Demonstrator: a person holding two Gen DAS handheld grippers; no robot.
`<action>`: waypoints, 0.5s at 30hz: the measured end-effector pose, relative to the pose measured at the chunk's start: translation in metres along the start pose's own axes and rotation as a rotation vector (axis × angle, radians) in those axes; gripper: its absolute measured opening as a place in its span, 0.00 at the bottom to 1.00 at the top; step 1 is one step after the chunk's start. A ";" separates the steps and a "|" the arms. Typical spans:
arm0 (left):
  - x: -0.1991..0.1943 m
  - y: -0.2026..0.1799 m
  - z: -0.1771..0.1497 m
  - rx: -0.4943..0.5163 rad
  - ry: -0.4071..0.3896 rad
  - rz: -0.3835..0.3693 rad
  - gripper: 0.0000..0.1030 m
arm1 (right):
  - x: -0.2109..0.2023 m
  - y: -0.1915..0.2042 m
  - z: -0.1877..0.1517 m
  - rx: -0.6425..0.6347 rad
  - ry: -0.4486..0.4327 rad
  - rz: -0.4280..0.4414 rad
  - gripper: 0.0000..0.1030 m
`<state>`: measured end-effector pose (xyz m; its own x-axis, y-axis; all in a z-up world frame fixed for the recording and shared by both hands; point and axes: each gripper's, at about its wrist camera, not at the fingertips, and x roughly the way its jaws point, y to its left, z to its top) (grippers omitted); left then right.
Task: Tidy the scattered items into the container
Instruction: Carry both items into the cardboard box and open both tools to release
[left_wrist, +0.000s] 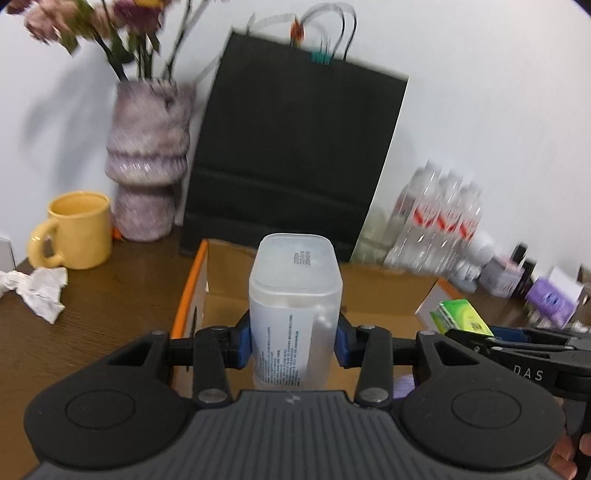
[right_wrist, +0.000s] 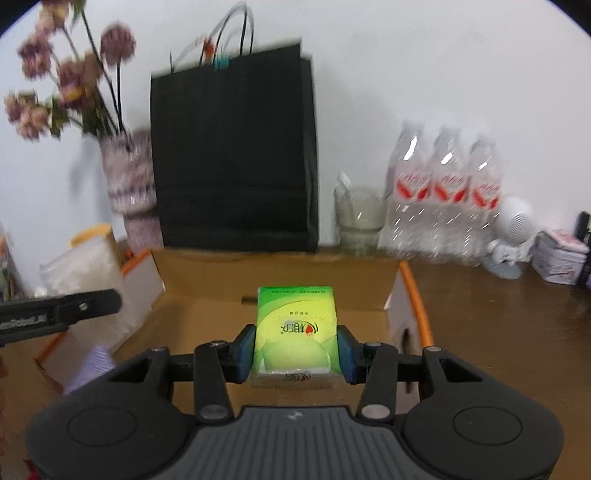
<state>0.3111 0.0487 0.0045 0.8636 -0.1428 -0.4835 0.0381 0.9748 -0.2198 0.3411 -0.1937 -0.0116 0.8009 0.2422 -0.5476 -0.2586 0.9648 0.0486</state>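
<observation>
Above the near half of the open cardboard box (right_wrist: 280, 280), the right gripper (right_wrist: 295, 349) clamps a green tissue pack (right_wrist: 293, 325), long axis pointing far; at its left, the left gripper (left_wrist: 294, 341) clamps a translucent bottle (left_wrist: 293, 295) over the same box.

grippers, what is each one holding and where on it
Left gripper clamps the translucent plastic bottle by its lower sides. Right gripper clamps the green tissue pack by its long sides.
</observation>
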 end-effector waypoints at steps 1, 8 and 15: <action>0.007 0.000 -0.001 0.011 0.014 0.002 0.40 | 0.009 0.000 0.000 -0.008 0.024 0.005 0.43; 0.035 0.002 -0.003 0.025 0.091 -0.036 0.41 | 0.043 0.003 -0.008 -0.039 0.142 0.016 0.43; 0.029 -0.003 -0.001 0.057 0.067 -0.018 0.79 | 0.043 0.003 -0.009 -0.043 0.172 0.003 0.72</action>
<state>0.3357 0.0417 -0.0101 0.8270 -0.1696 -0.5360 0.0834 0.9799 -0.1815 0.3704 -0.1813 -0.0423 0.6969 0.2204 -0.6824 -0.2868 0.9578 0.0165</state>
